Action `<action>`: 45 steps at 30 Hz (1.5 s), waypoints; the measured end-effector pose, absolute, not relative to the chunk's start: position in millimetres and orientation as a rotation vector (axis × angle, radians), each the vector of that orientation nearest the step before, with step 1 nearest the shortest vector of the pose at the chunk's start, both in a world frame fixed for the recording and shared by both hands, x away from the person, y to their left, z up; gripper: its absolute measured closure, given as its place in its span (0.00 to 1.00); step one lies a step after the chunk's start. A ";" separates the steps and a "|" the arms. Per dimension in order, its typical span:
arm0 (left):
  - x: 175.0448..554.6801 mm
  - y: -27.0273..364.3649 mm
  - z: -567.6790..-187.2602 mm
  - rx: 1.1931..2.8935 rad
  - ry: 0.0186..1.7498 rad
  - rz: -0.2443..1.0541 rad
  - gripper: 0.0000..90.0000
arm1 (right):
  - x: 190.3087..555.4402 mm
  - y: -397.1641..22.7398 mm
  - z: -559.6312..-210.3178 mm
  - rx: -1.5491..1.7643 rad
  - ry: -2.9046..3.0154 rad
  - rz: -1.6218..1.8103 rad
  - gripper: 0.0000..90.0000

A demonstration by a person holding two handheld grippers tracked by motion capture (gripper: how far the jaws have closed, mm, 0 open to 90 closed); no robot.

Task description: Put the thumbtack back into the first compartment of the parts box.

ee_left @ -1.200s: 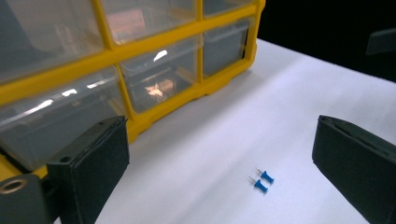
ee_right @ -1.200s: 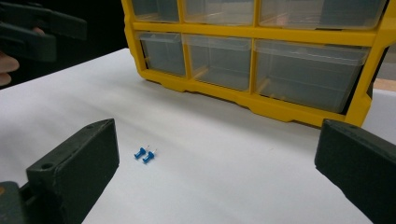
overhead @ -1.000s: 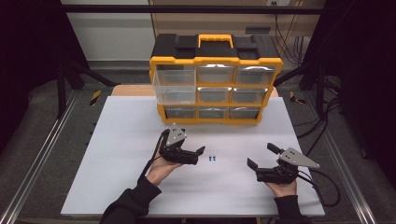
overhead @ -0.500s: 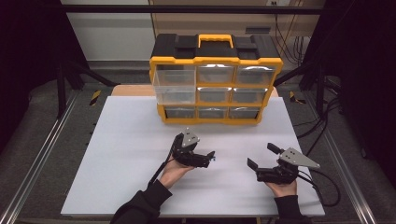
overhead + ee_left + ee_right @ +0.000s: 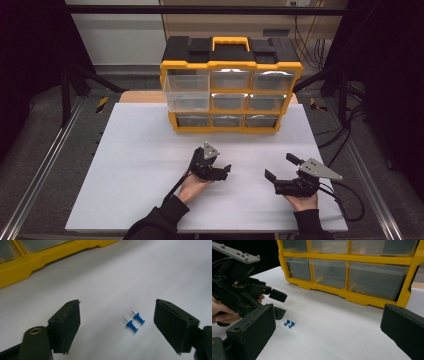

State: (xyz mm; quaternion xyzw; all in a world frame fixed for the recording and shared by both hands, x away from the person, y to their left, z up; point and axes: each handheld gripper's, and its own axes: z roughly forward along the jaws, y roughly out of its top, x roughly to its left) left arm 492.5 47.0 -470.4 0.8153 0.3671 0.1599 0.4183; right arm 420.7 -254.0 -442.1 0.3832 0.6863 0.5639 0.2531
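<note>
high view: left gripper and right gripper over white table, near yellow drawer cabinet; no writing legible. left gripper view: jaws released, just closing, two blue pushpins between, untouched. right gripper view: jaws released, pushpins just beside left gripper.

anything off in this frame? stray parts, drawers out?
Two things: the top-left drawer of the yellow organizer sticks out past the others, and two blue push pins lie loose on the white table.

Left gripper fingers closing, right gripper spread
</note>
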 end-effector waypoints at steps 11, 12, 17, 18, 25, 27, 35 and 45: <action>487.6 40.3 -479.3 2.080 0.950 0.378 0.52 | 420.1 -254.1 -441.6 1.044 1.867 1.540 0.01; 487.1 40.2 -480.0 2.084 0.948 0.373 0.54 | 420.8 -254.5 -442.0 1.033 1.865 1.534 0.01; 485.6 37.2 -482.2 2.086 0.948 0.381 0.64 | 420.5 -254.0 -442.1 1.042 1.868 1.534 0.01; 485.8 37.1 -482.1 2.088 0.950 0.377 0.65 | 420.8 -254.2 -442.1 1.037 1.866 1.535 0.01; 484.4 32.5 -484.0 2.096 0.951 0.381 0.75 | 421.3 -254.5 -442.5 1.028 1.868 1.532 0.01; 483.9 31.2 -484.4 2.094 0.954 0.392 0.78 | 421.0 -254.5 -442.1 1.032 1.866 1.534 0.01; 485.1 31.4 -485.0 2.098 0.964 0.422 0.92 | 420.9 -253.9 -442.5 1.039 1.868 1.537 0.01; 488.0 35.7 -484.1 2.101 0.944 0.393 0.94 | 419.9 -253.9 -441.3 1.054 1.865 1.545 0.01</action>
